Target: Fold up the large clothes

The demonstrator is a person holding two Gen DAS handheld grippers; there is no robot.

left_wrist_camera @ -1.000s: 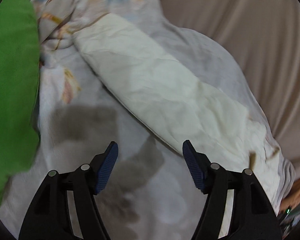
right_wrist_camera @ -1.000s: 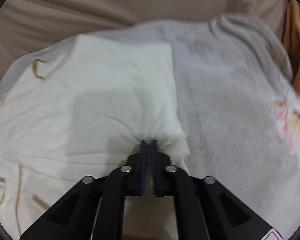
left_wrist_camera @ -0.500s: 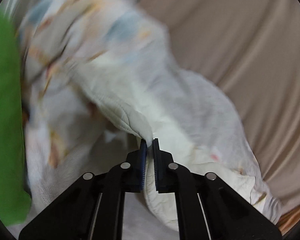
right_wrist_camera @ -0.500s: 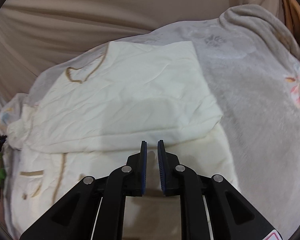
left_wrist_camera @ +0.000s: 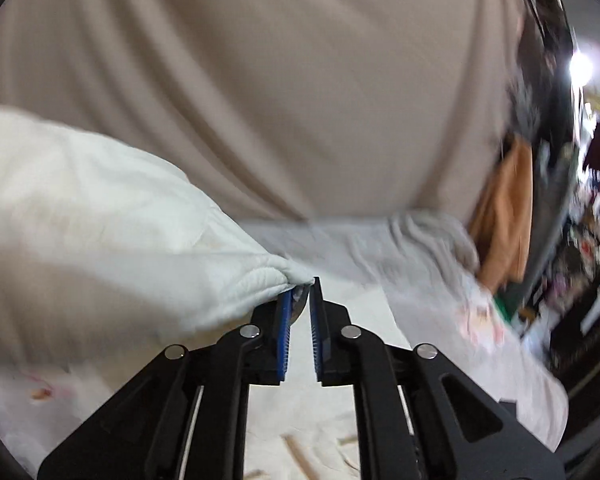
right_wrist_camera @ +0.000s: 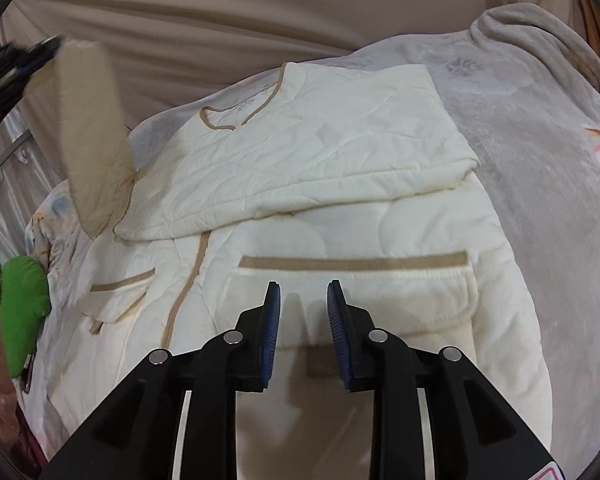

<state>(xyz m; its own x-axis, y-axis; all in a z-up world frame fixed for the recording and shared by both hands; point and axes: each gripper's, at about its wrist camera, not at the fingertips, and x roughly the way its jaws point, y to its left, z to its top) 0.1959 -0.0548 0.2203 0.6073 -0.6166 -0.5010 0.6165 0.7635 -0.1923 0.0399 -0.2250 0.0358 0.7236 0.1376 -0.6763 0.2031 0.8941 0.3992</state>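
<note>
A cream quilted jacket (right_wrist_camera: 340, 208) with tan trim lies on a grey floral blanket (right_wrist_camera: 540, 168). Its right sleeve (right_wrist_camera: 320, 168) is folded across the chest. My left gripper (left_wrist_camera: 300, 288) is shut on the cuff of the left sleeve (left_wrist_camera: 140, 260) and holds it lifted in the air. That raised sleeve (right_wrist_camera: 92, 132) and the left gripper (right_wrist_camera: 16, 68) show at the upper left of the right wrist view. My right gripper (right_wrist_camera: 300, 292) is open and empty, just above the jacket's pocket (right_wrist_camera: 356, 292).
A beige curtain (left_wrist_camera: 280, 80) hangs behind the bed. A green cushion (right_wrist_camera: 22, 312) lies at the left edge of the blanket. An orange cloth (left_wrist_camera: 504, 208) and cluttered shelves (left_wrist_camera: 580, 220) stand to the right.
My left gripper closed on the left sleeve and lifted it up off the blanket. My right gripper let go of the folded right sleeve, opened and drew back over the pocket.
</note>
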